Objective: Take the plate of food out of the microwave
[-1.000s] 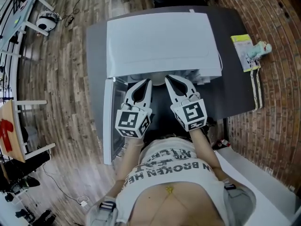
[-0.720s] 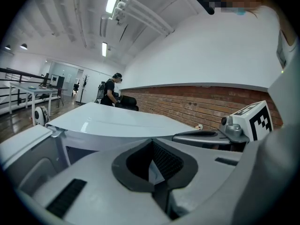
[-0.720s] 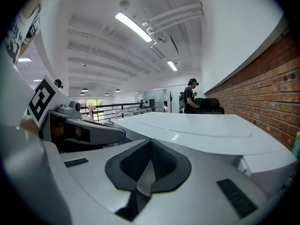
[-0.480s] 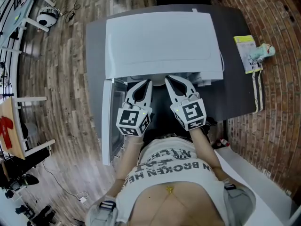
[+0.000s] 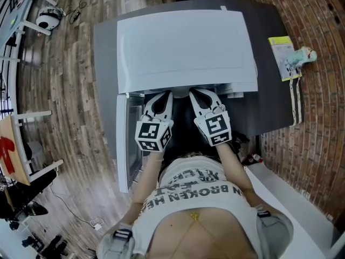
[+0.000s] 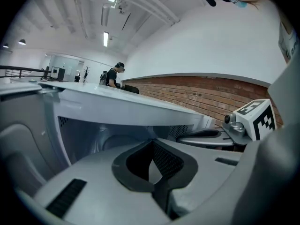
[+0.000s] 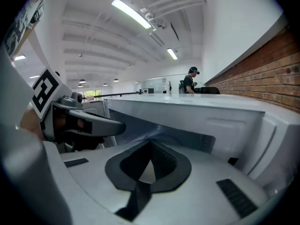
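Note:
The white microwave [image 5: 186, 45] stands on a dark table [image 5: 275, 104], its door [image 5: 125, 144] swung open to the left. My left gripper [image 5: 164, 95] and right gripper [image 5: 198, 93] sit side by side at the mouth of the cavity, both shut with nothing between the jaws. In the left gripper view the tips [image 6: 151, 142] meet in front of the cavity [image 6: 84, 135], where a pale rounded shape shows; I cannot tell whether it is the plate. In the right gripper view the shut tips [image 7: 150, 142] point under the microwave's top edge. The roof hides the plate from the head view.
A yellow-green packet [image 5: 281, 57] and a small toy [image 5: 302, 54] lie at the table's right edge beside a dark strap [image 5: 295, 99]. Brick surface runs along the right, wooden floor on the left. The open door bounds the left side.
Both grippers have edged slightly forward toward the microwave's opening. Both have stayed shut.

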`<state>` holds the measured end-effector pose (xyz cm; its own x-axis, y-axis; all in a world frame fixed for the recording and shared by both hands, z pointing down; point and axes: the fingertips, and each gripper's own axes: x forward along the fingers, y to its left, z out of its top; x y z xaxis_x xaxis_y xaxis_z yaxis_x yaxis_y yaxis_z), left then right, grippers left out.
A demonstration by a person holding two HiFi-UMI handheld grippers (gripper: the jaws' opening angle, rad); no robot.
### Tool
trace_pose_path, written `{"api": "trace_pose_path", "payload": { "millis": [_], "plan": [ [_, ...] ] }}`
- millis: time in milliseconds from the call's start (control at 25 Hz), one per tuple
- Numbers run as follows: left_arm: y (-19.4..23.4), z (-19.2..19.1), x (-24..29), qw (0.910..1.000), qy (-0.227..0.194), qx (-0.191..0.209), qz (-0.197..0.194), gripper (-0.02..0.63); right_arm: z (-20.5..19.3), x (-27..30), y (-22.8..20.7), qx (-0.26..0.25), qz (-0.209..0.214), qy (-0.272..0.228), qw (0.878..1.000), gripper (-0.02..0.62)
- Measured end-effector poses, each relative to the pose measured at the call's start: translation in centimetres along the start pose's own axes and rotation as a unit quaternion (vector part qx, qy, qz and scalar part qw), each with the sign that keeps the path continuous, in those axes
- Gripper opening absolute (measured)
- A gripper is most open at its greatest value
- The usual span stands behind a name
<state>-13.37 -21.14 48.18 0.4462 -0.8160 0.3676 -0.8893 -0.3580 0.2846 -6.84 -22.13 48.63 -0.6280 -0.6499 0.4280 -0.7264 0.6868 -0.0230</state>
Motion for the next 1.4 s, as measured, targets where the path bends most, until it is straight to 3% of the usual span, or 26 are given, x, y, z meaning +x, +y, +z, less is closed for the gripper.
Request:
{"api": "trace_pose_path", "payload": {
  "millis": [960,1120,1280,1400],
  "plan": [
    [4.8,-6.9,3.5,0.9944,0.080,-0.062,0.030,0.006,-7.9,4.5,-1.7,0.023,-0.001,0.110,0.994,0.008],
    [5.6,-7.8,3.6,0.9886,0.074,-0.126,0.038,0.006,-8.7,4.7,-2.2,0.035,-0.008,0.118,0.992,0.008],
    [6.6,-9.0,3.5,0.9713,0.056,-0.227,0.042,0.006,-9.1,4.8,-2.3,0.036,-0.011,0.123,0.992,0.008],
    [7.1,-9.4,3.3,0.9611,0.042,-0.268,0.051,0.009,-9.4,4.6,-2.3,0.032,-0.013,0.128,0.991,0.008]
  ]
}}
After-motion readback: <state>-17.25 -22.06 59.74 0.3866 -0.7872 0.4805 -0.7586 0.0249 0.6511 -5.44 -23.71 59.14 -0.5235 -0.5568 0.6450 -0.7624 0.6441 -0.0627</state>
